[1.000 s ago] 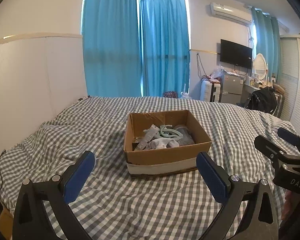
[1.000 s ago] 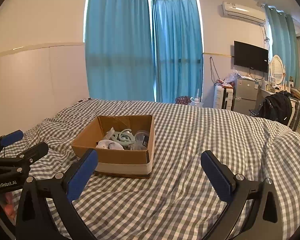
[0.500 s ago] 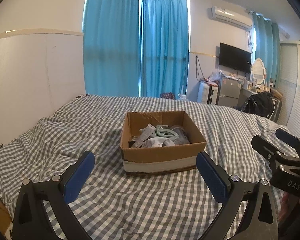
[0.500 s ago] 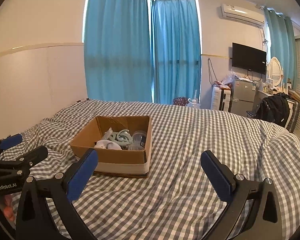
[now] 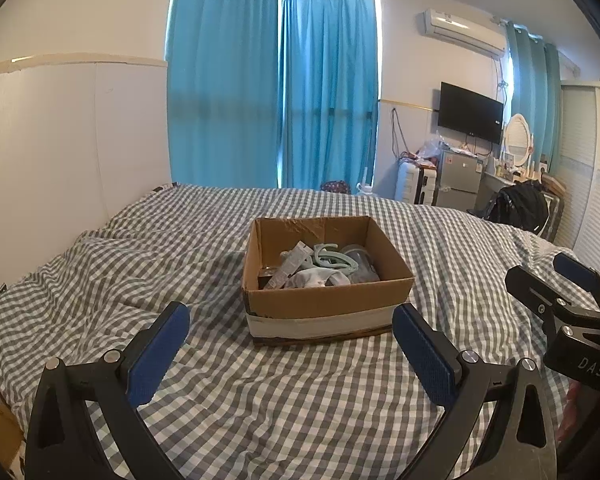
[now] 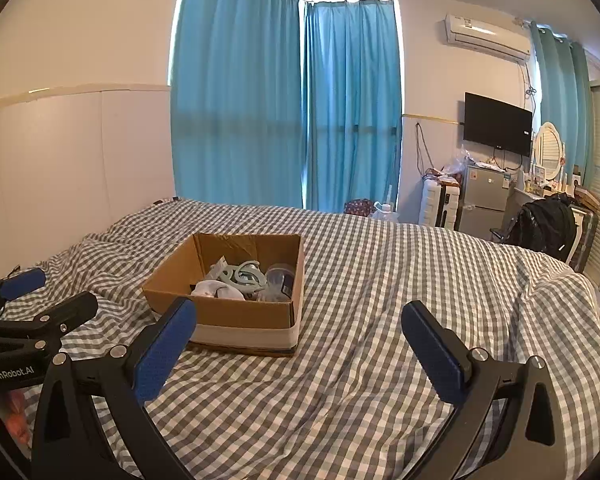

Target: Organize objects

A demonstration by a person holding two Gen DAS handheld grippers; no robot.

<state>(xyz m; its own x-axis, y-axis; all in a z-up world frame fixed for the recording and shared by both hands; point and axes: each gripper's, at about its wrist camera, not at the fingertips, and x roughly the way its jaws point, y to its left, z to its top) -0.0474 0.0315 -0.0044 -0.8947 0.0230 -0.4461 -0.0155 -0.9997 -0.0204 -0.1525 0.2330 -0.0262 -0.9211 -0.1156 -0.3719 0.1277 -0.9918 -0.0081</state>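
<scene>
Grey-checked bed (image 5: 148, 280) carries an open brown cardboard box (image 5: 326, 300) of jumbled small items; left gripper (image 5: 292, 344) and right gripper (image 6: 300, 344) hover short, fingers wide, empty. Sorting looks unstarted.

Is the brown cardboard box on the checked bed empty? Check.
No: the brown cardboard box holds pale green plastic hangers and white cloth.

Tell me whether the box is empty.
Not empty. The open-topped box on the bed holds a jumble: mint hangers, white cloth, other items.
</scene>
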